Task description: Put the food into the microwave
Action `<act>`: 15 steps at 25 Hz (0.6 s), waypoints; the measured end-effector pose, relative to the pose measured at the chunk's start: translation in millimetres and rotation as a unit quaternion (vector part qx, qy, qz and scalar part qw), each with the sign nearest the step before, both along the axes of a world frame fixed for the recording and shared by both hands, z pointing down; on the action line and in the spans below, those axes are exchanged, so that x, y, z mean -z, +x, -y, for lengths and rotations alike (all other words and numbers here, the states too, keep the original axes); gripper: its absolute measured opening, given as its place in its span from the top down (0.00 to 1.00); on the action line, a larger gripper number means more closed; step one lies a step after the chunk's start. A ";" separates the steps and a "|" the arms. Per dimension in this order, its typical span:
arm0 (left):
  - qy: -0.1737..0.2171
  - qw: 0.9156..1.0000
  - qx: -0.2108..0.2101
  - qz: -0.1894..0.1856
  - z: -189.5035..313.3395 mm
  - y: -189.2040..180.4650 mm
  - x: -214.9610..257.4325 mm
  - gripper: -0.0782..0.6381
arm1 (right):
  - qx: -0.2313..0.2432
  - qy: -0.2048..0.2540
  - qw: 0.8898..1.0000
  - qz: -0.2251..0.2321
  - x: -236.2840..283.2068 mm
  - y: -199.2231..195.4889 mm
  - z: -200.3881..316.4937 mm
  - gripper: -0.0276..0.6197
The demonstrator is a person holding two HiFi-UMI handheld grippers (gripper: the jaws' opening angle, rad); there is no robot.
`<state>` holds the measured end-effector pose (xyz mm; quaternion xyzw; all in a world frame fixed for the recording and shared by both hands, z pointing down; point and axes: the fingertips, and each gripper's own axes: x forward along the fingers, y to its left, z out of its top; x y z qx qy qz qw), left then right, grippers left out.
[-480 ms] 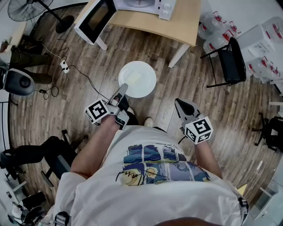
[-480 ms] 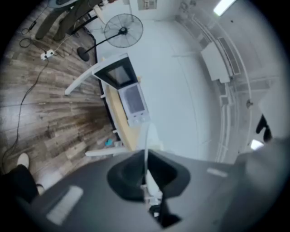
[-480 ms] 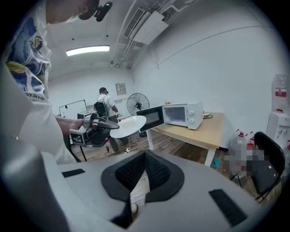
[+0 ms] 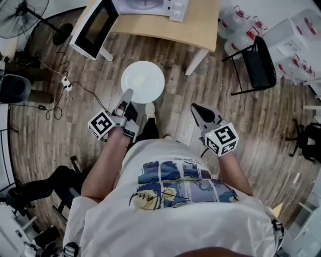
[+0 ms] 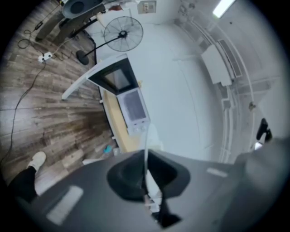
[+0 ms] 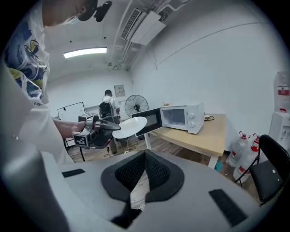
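White and round, the plate (image 4: pixel 143 82) was held out in front of the person by the left gripper (image 4: pixel 125 99). Its jaws were closed tightly on the near rim of the plate, and in the left gripper view this rim showed as a thin line pinched between them. The plate was roughly level above the wooden floor (image 4: pixel 165 55). On it the food (image 4: pixel 141 80) showed only as a faint pale patch, too washed out to say what it was.

The plate had not yet reached the microwave (image 4: pixel 150 5), which stood ahead on the light wooden table (image 4: pixel 200 25) with its door (image 4: pixel 94 26) swung open to the left.

The right gripper (image 4: pixel 199 109) was beside the person's body, well apart from the plate. Its jaws were closed together with nothing between them. To the right of the table stood a black chair (image 4: pixel 261 62) and some water bottles (image 4: pixel 241 27).
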<state>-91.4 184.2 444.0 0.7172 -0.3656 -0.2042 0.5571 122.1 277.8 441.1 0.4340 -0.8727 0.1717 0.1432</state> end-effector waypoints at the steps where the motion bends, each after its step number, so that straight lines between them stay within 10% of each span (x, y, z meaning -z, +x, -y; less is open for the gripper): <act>1: -0.001 1.000 0.001 -0.002 12.8 -1.6 -2.2 0.87 | -0.003 -0.001 1.000 -0.004 0.3 -1.2 11.2 0.95; 15: -0.011 1.000 -0.013 0.001 211.0 -25.4 -28.1 0.87 | -0.056 0.009 0.997 -0.045 20.4 -33.5 167.0 0.86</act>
